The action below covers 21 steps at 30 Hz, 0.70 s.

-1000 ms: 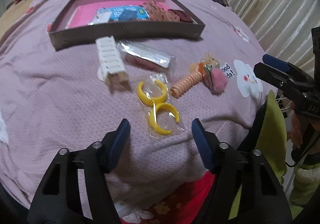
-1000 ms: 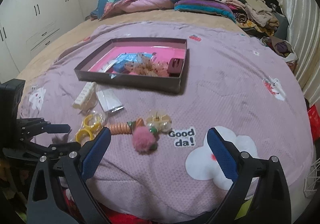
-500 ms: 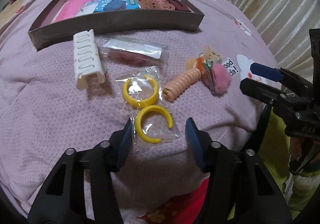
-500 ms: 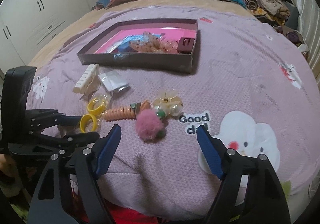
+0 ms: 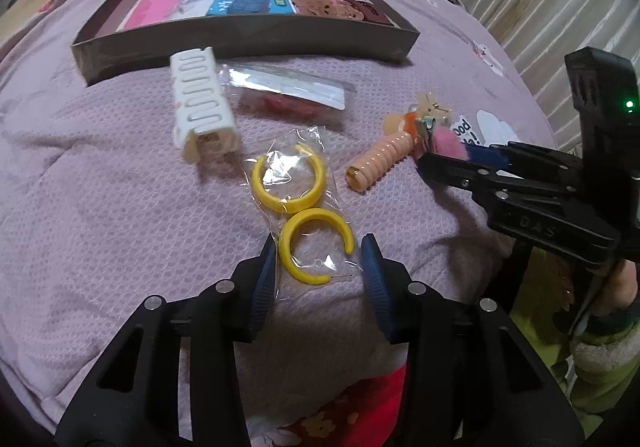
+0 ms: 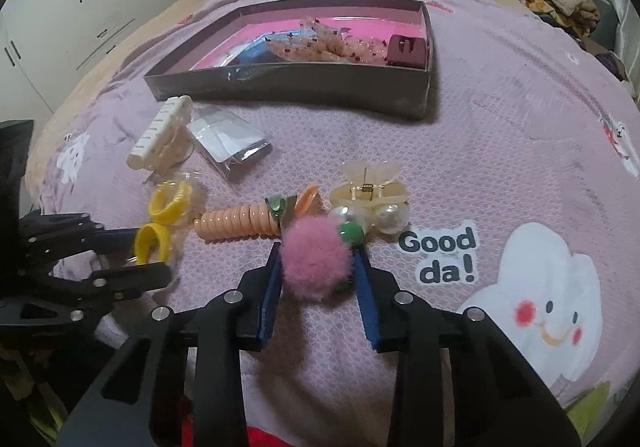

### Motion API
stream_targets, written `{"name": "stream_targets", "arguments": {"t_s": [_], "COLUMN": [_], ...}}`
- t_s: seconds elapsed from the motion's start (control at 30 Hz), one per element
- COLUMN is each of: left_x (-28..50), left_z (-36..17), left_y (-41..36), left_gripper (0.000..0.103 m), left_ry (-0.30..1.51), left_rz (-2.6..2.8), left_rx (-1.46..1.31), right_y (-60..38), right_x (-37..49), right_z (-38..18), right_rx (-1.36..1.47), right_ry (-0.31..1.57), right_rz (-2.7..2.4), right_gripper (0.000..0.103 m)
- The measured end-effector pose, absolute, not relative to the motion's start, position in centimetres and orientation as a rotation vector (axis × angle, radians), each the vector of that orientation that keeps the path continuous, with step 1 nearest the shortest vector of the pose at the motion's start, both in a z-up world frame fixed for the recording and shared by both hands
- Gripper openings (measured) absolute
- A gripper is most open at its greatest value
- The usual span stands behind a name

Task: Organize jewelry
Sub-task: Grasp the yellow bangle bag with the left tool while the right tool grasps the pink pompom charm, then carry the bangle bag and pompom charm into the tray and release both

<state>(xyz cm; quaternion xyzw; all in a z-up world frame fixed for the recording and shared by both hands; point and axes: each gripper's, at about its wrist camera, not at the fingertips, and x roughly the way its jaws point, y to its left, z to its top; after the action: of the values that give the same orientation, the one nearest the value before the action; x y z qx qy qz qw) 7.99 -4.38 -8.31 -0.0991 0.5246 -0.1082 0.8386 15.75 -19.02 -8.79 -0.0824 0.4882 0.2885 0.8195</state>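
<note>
- Bedroom scene: mauve quilted bedspread (image 6: 500, 135) w/ cartoon cloud print; white wardrobe doors upper left of right wrist view.
- Dark shallow box (image 6: 280, 85), pink floor, sits upper centre; already holds a blue card, peach speckled pieces, a maroon block.
- Left gripper (image 5: 320, 267): jaws have just been closing; blue ribbed pads flank lower end of clear bag of yellow hoop earrings (image 5: 304, 207). Near hoop lies between pads; can't confirm firm pinch, film appears touched on left pad only.
- Bag's long axis runs straight away from left gripper toward box, so tool is end-on to it.
- Right gripper (image 6: 318, 267): jaws have just been closing; pads press both sides of pink pompom (image 6: 316, 261), fluffy, round, soft. Reads as grasping it.
- Pompom joins green bead, pearls, translucent claw clip (image 6: 370, 185); peach coil tie (image 6: 236, 223) just beside, left.
- Loose, centre-left: white ribbed clip (image 5: 200, 103), foil-edged packet (image 5: 288, 95).
- Box lies well apart, beyond both tools.
</note>
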Motion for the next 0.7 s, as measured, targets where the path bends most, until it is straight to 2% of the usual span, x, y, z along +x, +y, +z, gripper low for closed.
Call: {"name": "stream_targets", "arguments": {"t_s": [0.37,0.7], "left_x": [7.6,7.7], "left_z": [-7.5,-4.5], "left_y": [-4.5,-5.4], "left_gripper": [0.033,0.033], "left_ry": [1.092,1.036], "left_rz": [-0.239,-0.252], "left_rx": [-0.207,-0.173], "right_y": [-20.8,-21.9], "right_x": [14.8,14.2], "right_z": [-6.8,-3.3], "right_rx": [-0.120,-0.114], "right_ry": [0.983,0.888], "right_rz": [0.604,0.585], "right_gripper": [0.030,0.030]}}
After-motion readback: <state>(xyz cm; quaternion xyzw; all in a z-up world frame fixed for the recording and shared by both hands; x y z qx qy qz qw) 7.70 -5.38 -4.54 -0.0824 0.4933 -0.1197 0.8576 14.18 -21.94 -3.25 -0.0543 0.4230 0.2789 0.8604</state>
